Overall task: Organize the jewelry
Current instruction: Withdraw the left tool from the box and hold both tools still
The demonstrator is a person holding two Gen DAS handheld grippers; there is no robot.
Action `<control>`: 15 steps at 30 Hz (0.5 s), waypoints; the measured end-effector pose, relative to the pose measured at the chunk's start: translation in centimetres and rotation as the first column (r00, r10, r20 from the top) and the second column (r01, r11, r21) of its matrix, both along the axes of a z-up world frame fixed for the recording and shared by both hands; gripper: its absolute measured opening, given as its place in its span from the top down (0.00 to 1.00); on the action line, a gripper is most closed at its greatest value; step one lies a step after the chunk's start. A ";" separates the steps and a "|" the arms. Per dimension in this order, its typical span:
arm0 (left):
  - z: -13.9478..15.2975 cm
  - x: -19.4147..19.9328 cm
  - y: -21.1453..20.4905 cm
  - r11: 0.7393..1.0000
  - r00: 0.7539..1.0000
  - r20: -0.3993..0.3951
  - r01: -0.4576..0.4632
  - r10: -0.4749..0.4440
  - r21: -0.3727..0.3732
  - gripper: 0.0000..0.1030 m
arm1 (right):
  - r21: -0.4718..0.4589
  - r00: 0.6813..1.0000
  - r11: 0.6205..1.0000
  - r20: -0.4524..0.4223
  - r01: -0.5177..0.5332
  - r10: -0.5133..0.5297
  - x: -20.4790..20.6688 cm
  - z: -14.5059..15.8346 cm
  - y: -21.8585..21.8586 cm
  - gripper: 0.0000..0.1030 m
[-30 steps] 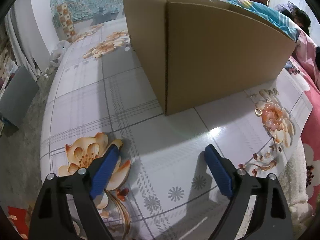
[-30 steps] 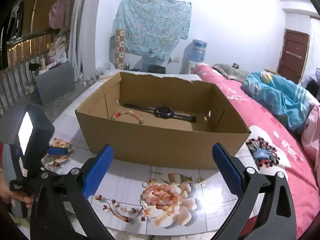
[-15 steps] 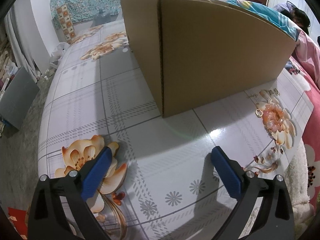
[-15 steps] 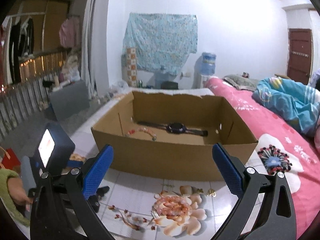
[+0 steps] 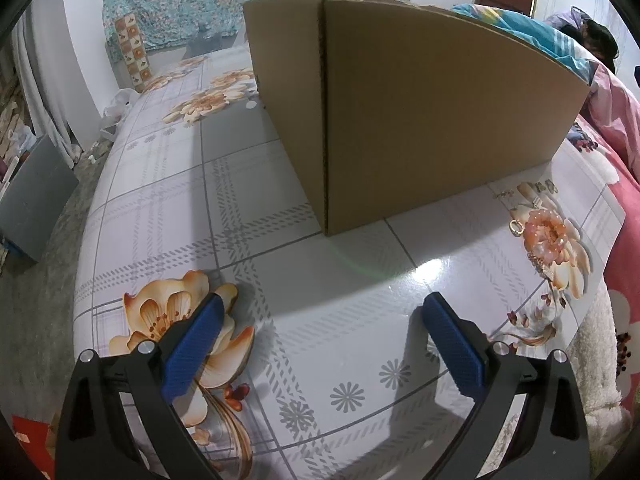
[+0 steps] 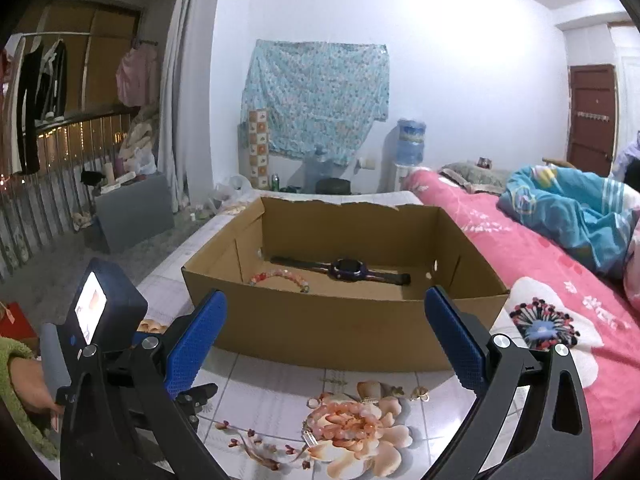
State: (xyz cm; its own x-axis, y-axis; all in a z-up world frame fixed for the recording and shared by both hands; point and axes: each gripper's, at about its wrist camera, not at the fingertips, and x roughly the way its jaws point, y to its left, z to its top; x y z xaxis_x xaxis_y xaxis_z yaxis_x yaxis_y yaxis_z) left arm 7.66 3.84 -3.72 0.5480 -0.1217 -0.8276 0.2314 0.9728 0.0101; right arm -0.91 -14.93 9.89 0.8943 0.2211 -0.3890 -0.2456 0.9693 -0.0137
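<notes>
An open cardboard box (image 6: 340, 328) stands on the flower-patterned tabletop. Inside, a dark wristwatch (image 6: 348, 270) lies flat with its strap stretched out, and a pink beaded bracelet (image 6: 280, 278) curves just beside it. In front of the box a pink bead bracelet (image 6: 344, 420) lies heaped, with small gold pieces (image 6: 418, 392) near it.

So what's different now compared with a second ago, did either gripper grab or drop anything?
The left gripper spread its jaws a little wider over the bare table, nothing between them. The right gripper tilted its view upward, so the cardboard box sits lower in frame. Neither took or released anything. The watch and bead bracelet stayed put inside the box.
</notes>
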 end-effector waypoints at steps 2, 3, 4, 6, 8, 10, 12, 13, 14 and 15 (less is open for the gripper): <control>0.0 0.0 0.0 1.000 1.000 0.000 0.004 -0.004 -0.001 0.05 | -0.003 1.000 1.000 -0.012 -0.009 0.009 0.1 -0.2 0.1 0.08; 0.0 0.0 0.0 1.000 1.000 0.001 0.006 -0.006 -0.001 0.05 | -0.004 1.000 1.000 -0.019 -0.011 0.011 0.1 -0.3 0.2 0.08; 0.0 0.1 0.1 1.000 1.000 0.001 0.008 -0.008 -0.002 0.05 | -0.003 1.000 1.000 -0.021 -0.014 0.013 0.1 -0.3 0.2 0.08; 0.0 0.1 0.0 1.000 1.000 0.002 0.007 -0.007 -0.002 0.05 | 0.002 1.000 1.000 -0.025 -0.018 0.018 0.1 -0.3 0.2 0.08; 0.0 0.1 0.0 1.000 1.000 0.001 0.008 -0.008 -0.001 0.04 | 0.006 0.999 1.000 -0.030 -0.020 0.020 0.2 -0.3 0.1 0.08; 0.0 0.1 0.0 1.000 1.000 0.001 0.009 -0.009 -0.001 0.04 | 0.012 0.999 1.000 -0.037 -0.018 0.019 0.3 -0.3 0.0 0.08; 0.0 0.2 0.0 1.000 1.000 -0.002 0.009 -0.009 0.000 0.04 | 0.021 0.999 1.000 -0.050 -0.021 0.022 0.4 -0.5 -0.2 0.08; 0.0 0.3 0.0 1.000 1.000 -0.003 0.008 -0.008 0.000 0.04 | 0.024 0.998 0.999 -0.055 -0.022 0.024 0.4 -0.5 -0.3 0.08; 0.0 0.3 0.0 1.000 1.000 -0.005 0.007 -0.007 0.000 0.04 | 0.025 0.998 0.999 -0.065 -0.021 0.023 0.5 -0.6 -0.3 0.08; 0.0 0.4 0.0 1.000 1.000 -0.006 0.007 -0.007 0.000 0.04 | 0.023 0.997 1.000 -0.071 -0.021 0.022 0.5 -0.7 -0.4 0.08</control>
